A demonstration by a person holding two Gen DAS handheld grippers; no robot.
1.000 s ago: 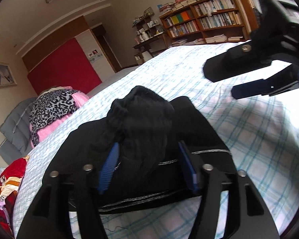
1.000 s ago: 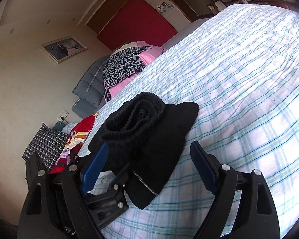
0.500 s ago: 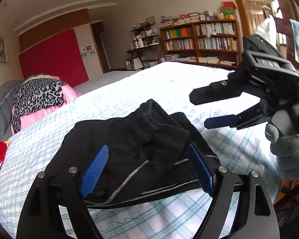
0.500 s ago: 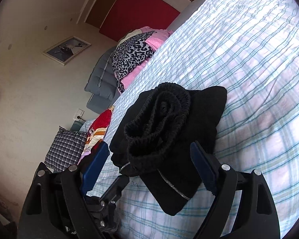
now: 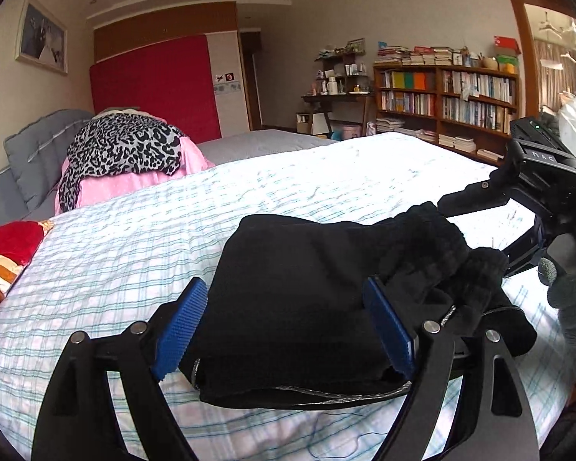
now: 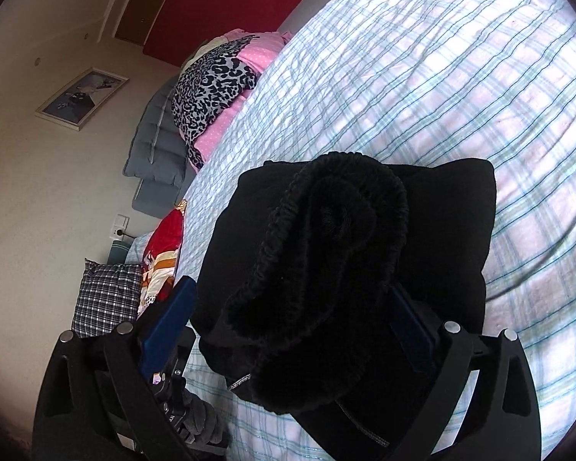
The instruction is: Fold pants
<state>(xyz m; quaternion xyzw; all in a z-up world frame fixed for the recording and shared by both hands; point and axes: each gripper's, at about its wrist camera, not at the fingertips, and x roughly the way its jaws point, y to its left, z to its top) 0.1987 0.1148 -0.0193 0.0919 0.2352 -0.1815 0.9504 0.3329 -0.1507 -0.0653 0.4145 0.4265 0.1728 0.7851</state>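
Left wrist view: the black pants (image 5: 307, 269) lie folded into a thick bundle on the checked bedsheet (image 5: 134, 238), filling the lower middle of the picture; the left gripper (image 5: 284, 330) has its blue-padded fingers spread wide, one on each side of the bundle's near end, and whether the pads touch the cloth I cannot tell; a thin silver stripe runs along the near edge of the fabric; the ribbed waistband end bulges up on the right side of the bundle; beyond it, at the right edge, the right gripper (image 5: 491, 230) reaches in toward that bulge, its fingers apart, with a grey-gloved hand (image 5: 572, 299) below its body. Farther off, a leopard-print cloth (image 5: 123, 150) lies over a pink pillow (image 5: 134, 188) at the head of the bed; a bookshelf (image 5: 445, 100) stands against the far wall; a framed picture (image 5: 42, 38) hangs at upper left.

Right wrist view: the pants (image 6: 345, 269) sit directly ahead on the bedsheet (image 6: 460, 77), the rolled ribbed waistband uppermost and nearest; the right gripper (image 6: 288, 330) is spread, one blue finger at each side of the bundle's near end, the right one partly hidden behind cloth; contact cannot be judged; a red patterned cloth (image 6: 165, 246) and a checked pillow (image 6: 107, 296) lie at the left.
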